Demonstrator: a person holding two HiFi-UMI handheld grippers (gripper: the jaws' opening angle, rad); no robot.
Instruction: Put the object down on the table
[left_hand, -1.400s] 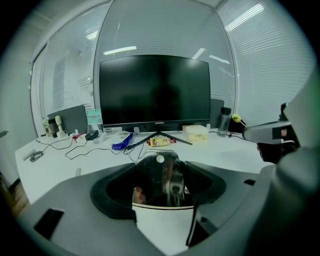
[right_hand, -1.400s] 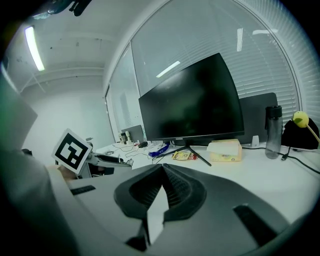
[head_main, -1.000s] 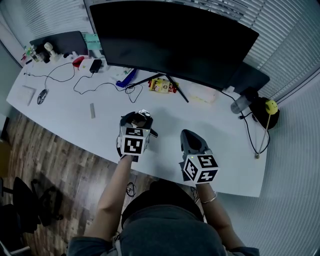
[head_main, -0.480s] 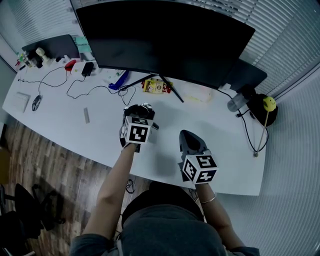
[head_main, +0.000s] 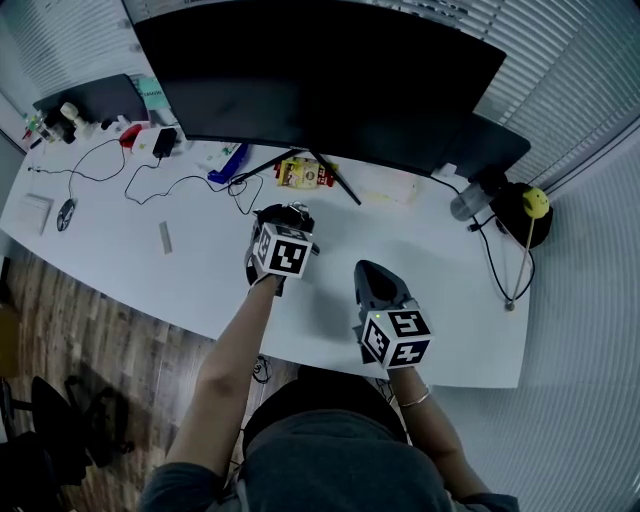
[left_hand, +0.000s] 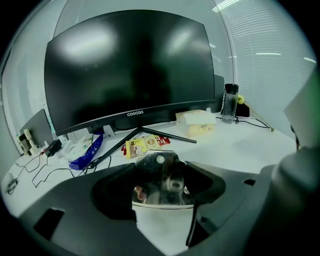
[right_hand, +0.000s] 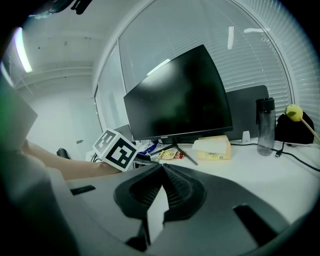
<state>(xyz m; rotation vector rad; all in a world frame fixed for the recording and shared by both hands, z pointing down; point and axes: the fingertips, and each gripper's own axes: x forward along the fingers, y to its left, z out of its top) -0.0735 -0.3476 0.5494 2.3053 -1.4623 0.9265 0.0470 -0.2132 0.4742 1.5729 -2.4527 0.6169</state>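
Note:
In the left gripper view a shiny metal object (left_hand: 161, 181) with a round rivet sits pinched between the dark jaws of my left gripper (left_hand: 160, 167), which is shut on it. From the head view that gripper (head_main: 284, 218) hovers over the white table (head_main: 455, 300) just in front of the monitor stand, and the metal object (head_main: 291, 210) glints at its tip. My right gripper (head_main: 372, 272) is lower and to the right, near the table's front edge. Its jaws (right_hand: 162, 170) meet at the tips with nothing between them.
A wide black monitor (head_main: 320, 70) fills the back of the table. A yellow snack packet (head_main: 305, 173) lies by its stand, a tissue box (head_main: 395, 187) to the right, then a bottle (head_main: 462, 205). Cables (head_main: 160, 180) and small items lie at the left.
My left gripper has moved forward toward the monitor stand with the metal object still in it. The right gripper has barely shifted.

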